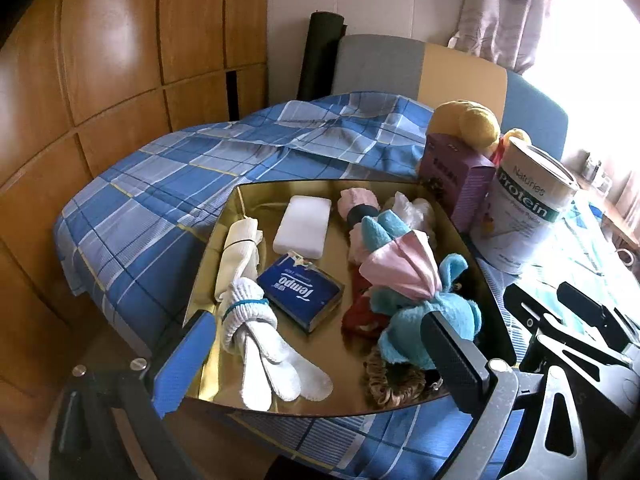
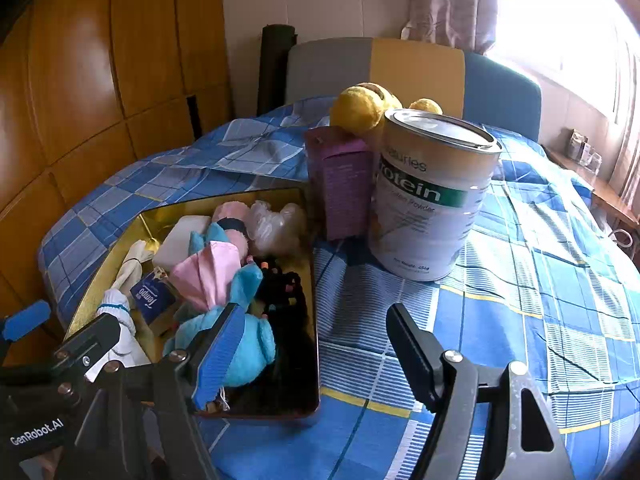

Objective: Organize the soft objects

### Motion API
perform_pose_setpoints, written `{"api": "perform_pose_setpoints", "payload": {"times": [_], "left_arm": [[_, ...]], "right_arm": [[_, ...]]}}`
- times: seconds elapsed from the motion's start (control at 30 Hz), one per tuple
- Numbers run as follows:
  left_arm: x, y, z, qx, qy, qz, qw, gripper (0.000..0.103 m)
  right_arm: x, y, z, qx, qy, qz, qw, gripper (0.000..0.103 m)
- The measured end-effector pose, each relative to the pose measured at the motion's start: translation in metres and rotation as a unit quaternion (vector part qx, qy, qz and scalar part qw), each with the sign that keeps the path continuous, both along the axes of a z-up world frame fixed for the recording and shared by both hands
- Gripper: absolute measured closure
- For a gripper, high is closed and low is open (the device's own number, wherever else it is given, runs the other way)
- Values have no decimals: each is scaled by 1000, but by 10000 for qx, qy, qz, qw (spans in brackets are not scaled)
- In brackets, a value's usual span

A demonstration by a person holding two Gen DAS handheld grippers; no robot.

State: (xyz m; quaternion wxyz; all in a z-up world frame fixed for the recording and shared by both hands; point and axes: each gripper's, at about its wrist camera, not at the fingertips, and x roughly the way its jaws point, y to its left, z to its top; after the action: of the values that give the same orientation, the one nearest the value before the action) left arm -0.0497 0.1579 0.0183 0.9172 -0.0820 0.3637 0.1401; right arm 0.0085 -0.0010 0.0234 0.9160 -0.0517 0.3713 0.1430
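Observation:
A gold tray (image 1: 280,190) (image 2: 132,226) lies on the bed and holds soft things: a knotted pair of white gloves (image 1: 256,332), a white sponge block (image 1: 304,226), a blue Tempo tissue pack (image 1: 300,294), a blue and pink plush (image 1: 400,280) (image 2: 228,292), a pink sock roll (image 1: 358,202), a clear plastic bag (image 2: 272,224) and a brown scrunchie (image 1: 394,386). My left gripper (image 1: 320,360) hangs open at the tray's near edge with nothing gripped. My right gripper (image 2: 316,356) stands open over the tray's right rim and the bedspread, holding nothing.
A yellow plush (image 1: 472,120) (image 2: 364,108) sits behind a purple box (image 2: 340,184) and a white protein can (image 2: 432,196) to the right of the tray. A blue checked bedspread (image 2: 520,280) covers the bed. Wooden wardrobe doors (image 1: 100,80) stand at the left.

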Motion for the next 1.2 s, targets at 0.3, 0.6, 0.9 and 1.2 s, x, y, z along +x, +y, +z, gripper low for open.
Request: {"api": "perform_pose_setpoints", "payload": {"times": [0.3,0.6,0.9,1.2], "left_arm": [[-1,0,1,-2,-19,11,10000,0],[-2,0,3,-40,-31,-7,10000,0],[-3,0,3,-28,-31,6,10000,0],[-11,1,10,168,-432,73,9989,2]], "right_arm": [[0,0,0,-4,-8,6,10000,29],[-1,1,0,-5,2,18,10000,29],[-1,1,1,-10,-2,18,10000,29],[-2,2,-1,-38,24,30,10000,29]]}}
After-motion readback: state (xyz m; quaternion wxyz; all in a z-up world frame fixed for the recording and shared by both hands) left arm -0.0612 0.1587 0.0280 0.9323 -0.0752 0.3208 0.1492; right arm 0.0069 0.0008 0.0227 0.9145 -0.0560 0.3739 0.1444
